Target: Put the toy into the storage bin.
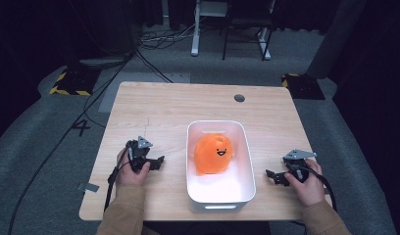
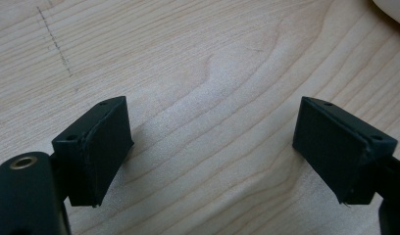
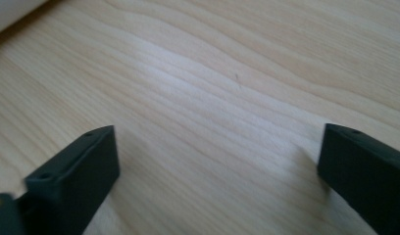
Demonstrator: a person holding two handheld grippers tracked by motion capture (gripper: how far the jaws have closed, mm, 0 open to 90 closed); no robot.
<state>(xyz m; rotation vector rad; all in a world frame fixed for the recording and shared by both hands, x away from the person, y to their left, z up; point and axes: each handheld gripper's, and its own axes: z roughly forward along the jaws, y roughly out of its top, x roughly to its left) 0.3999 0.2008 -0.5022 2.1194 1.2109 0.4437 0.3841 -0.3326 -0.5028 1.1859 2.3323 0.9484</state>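
Low over the wooden desk [image 1: 154, 107], the left tongs [image 2: 212, 147] gape wide and empty, and the right tongs [image 3: 215, 171] gape wide and empty too. Between them stands a white bin [image 1: 245, 161], well apart from both, with an orange smiling plush toy [image 1: 214, 154] inside.

A person in tan long sleeves [image 1: 123, 210] carries two black handheld grippers. The left gripper [image 1: 159, 162] and the right gripper [image 1: 272, 176] each bear a grey three-cornered plate on top, and a black cable trails from each past the wrist. Seen up close, the jaws are thick, matte-black rectangular blocks with small screw holes along the top edge; a brass-coloured insert [image 2: 23, 162] sits in the left gripper's body.
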